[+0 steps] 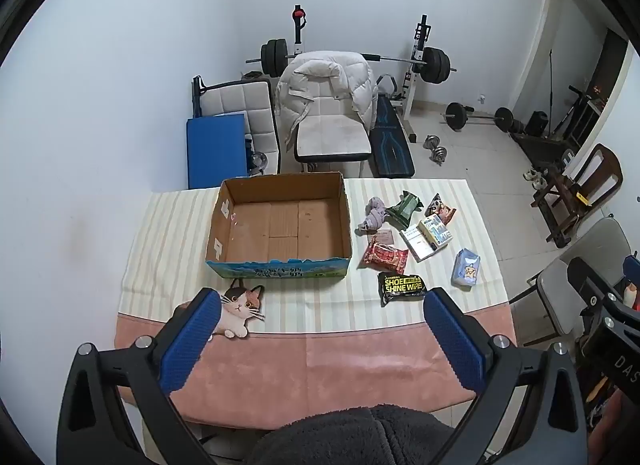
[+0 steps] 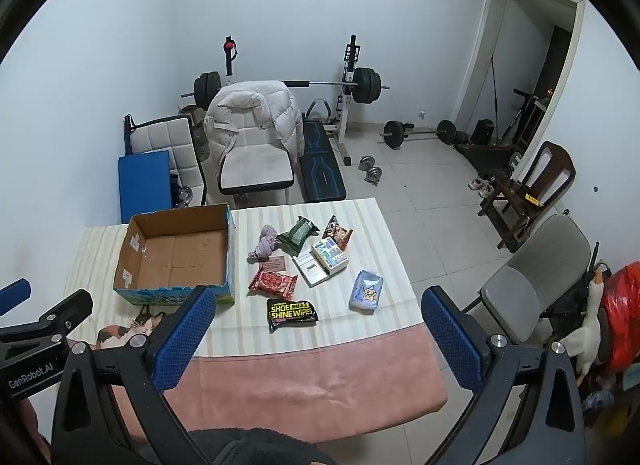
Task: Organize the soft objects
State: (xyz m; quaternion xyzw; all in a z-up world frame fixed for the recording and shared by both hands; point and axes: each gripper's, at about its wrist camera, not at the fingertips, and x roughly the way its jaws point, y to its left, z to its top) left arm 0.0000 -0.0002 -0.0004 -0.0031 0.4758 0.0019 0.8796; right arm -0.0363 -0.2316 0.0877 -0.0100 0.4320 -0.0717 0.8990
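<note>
An empty open cardboard box stands on the table's left half. To its right lie several soft packs: a black shoe shine wipes pack, a red pack, a light blue tissue pack, a dark green pack, a crumpled lilac cloth, a snack bag and small books. My left gripper and right gripper are both open and empty, above the table's near edge.
The table has a striped and pink cloth with a cat print. Behind it stand white chairs, a blue mat and a barbell rack. A grey chair stands to the right of the table.
</note>
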